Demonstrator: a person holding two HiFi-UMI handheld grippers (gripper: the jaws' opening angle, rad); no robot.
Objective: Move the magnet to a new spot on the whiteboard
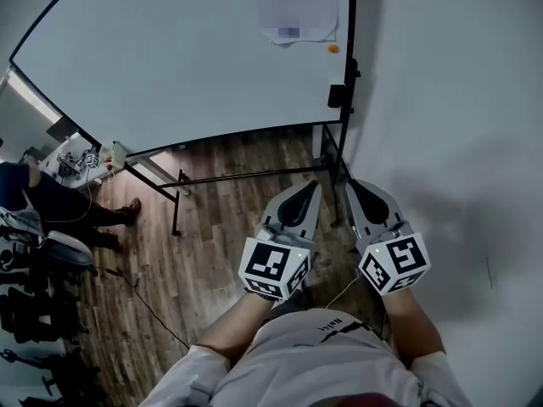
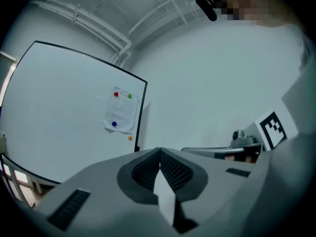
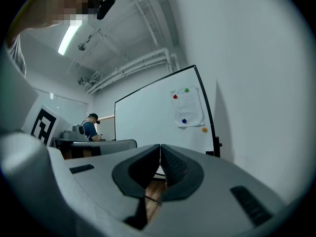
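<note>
**Both grippers closed and empty, well short of the whiteboard**

Left gripper (image 2: 159, 149): the grey jaws meet at the tips with nothing between the ribbed pads. Right gripper (image 3: 160, 145): the jaws are likewise together and empty. In the head view the two grippers sit side by side, left (image 1: 315, 184) and right (image 1: 349, 185), apart from each other. Both point level toward the lower right corner of the board stand.

Open room: brown wood-plank floor (image 1: 221, 244) lies between the grippers and the large white black-framed whiteboard (image 1: 170, 58). The black stand bars and feet of the board cross this floor. A plain pale wall (image 1: 450, 100) closes the right side just past the board's right frame edge.

Task item: a small round orange magnet (image 1: 333, 48) sits on bare board just below the lower right corner of a white paper sheet (image 1: 297, 7), close to the right frame. The gripper views also show a red magnet (image 2: 116, 94), a green magnet (image 2: 130, 96) and a blue magnet (image 2: 114, 124) on the sheet. Most of the board surface left of the sheet is bare.

Limits of view: the head view cuts off the sheet's top and the board's top edge. A standing person (image 1: 51, 202) is cropped at the left edge
</note>
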